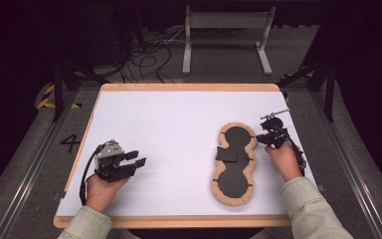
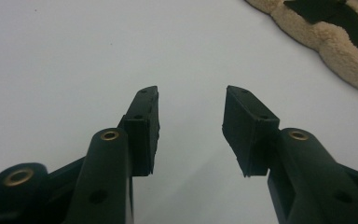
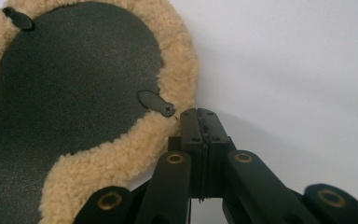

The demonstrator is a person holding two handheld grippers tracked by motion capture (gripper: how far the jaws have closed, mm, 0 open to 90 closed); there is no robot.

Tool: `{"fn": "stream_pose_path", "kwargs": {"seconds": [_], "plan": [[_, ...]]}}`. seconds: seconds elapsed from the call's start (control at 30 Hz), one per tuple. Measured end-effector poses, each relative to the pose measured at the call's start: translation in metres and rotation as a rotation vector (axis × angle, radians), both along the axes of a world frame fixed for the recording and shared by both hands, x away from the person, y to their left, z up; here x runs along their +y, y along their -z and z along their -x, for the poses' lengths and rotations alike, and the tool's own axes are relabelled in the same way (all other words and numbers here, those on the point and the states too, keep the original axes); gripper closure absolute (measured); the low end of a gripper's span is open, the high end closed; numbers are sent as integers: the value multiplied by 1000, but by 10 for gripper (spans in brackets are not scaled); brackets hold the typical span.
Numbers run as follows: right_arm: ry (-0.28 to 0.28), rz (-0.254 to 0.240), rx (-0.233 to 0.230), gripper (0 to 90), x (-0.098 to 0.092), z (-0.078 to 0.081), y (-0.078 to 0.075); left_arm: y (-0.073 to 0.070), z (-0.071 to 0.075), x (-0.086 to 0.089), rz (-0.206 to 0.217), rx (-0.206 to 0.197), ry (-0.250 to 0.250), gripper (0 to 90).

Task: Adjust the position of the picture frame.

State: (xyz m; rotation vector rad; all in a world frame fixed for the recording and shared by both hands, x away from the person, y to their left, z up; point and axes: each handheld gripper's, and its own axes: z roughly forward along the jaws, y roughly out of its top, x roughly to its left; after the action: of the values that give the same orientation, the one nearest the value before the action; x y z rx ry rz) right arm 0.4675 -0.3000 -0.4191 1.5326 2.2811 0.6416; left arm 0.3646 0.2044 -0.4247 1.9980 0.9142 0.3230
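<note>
On the white desk (image 1: 169,124) a fleece-edged, figure-eight pad (image 1: 235,164) lies flat with its black face up, at about four o'clock from the desk's middle. The right tool (image 1: 259,138), jaws pressed together with nothing between them, sits at the pad's fleece rim at its two o'clock side. The left tool (image 1: 138,158), at eight o'clock, holds its jaws apart over bare desk, well apart from the pad.
</note>
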Motion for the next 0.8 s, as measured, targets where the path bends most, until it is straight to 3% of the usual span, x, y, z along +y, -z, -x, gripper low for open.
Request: {"fn": "stream_pose_path", "kwargs": {"seconds": [0.1, 0.37, 0.8], "plan": [[6, 12, -4, 899, 3, -1, 0, 0, 0, 2, 8, 6, -3, 557], [16, -15, 1, 900, 11, -6, 1, 1, 0, -1, -2, 4, 2, 556], [-70, -23, 7, 900, 74, -29, 1, 2, -3, 0, 10, 13, 12, 554]]}}
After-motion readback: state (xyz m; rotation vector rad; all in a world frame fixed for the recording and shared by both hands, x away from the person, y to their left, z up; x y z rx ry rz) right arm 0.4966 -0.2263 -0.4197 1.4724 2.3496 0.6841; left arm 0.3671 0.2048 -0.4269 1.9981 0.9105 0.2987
